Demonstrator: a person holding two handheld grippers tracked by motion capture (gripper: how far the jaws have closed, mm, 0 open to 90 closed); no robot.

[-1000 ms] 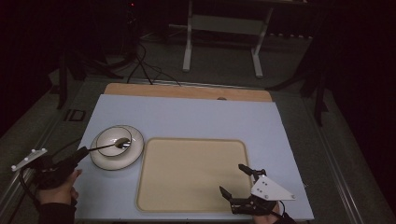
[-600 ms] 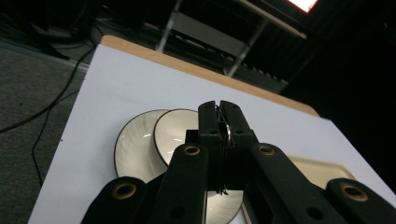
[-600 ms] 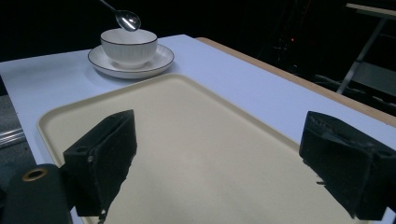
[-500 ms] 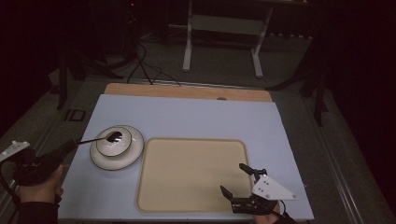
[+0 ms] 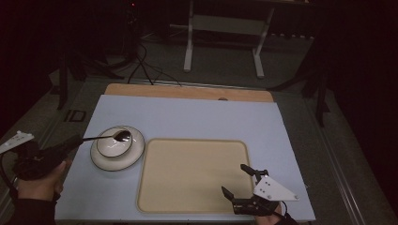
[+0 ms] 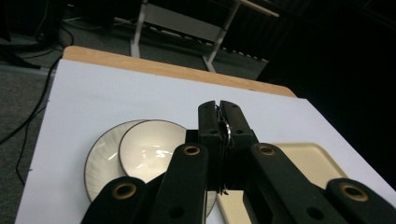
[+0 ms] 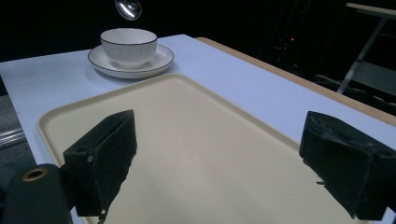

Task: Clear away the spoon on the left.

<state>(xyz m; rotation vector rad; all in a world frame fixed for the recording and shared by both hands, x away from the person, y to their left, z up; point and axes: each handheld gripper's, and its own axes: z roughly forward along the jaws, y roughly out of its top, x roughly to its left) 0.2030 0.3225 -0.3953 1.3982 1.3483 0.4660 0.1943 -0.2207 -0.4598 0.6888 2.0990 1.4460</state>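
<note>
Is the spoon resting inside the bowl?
No. In the right gripper view the spoon hangs in the air above the bowl, with a clear gap between them.

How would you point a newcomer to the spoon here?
Start at the pale blue table, then go to its left side, where a white bowl sits on a saucer beside the beige tray. The spoon is the dark, shiny utensil held above that bowl, its handle clamped in the left gripper.
</note>
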